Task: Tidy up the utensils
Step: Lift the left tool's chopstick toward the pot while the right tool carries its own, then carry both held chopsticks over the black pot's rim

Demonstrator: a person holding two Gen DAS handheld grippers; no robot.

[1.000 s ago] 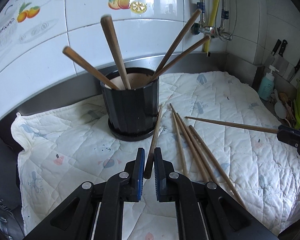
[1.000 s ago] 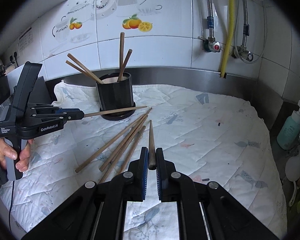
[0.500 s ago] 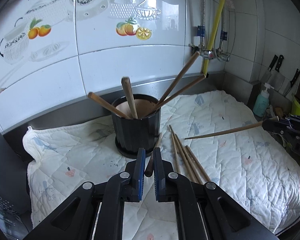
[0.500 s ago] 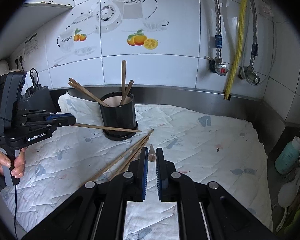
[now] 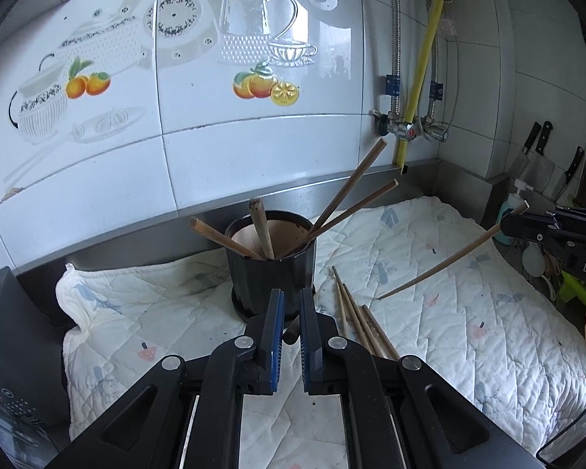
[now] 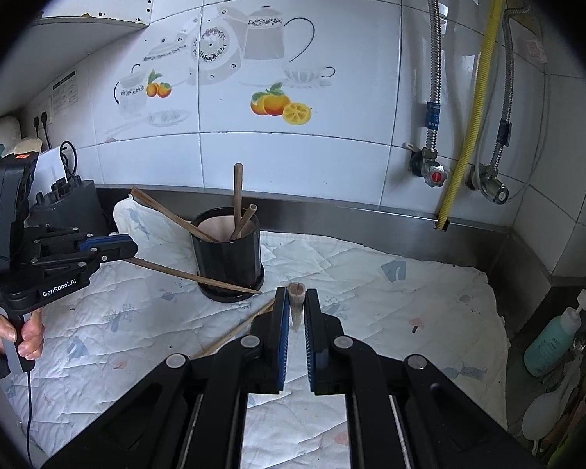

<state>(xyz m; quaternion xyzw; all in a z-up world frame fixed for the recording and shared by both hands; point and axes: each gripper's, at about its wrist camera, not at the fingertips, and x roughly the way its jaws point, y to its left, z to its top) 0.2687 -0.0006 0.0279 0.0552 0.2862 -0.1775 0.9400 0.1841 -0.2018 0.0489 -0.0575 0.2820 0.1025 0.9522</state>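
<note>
Clamping chopsticks (image 5: pixel 292 332), both tools (image 5: pixel 291 312) clear above quilt (image 5: pixel 468 312).

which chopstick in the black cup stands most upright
The thick one in the middle of the cup; the other three lean out over the rim, one left, two right.

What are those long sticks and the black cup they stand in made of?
The sticks look like bare wood or bamboo: matte brown, with pale cut ends. The black cup is glossy and faceted, with a pinkish lining; likely glazed ceramic, though plastic is possible.
</note>
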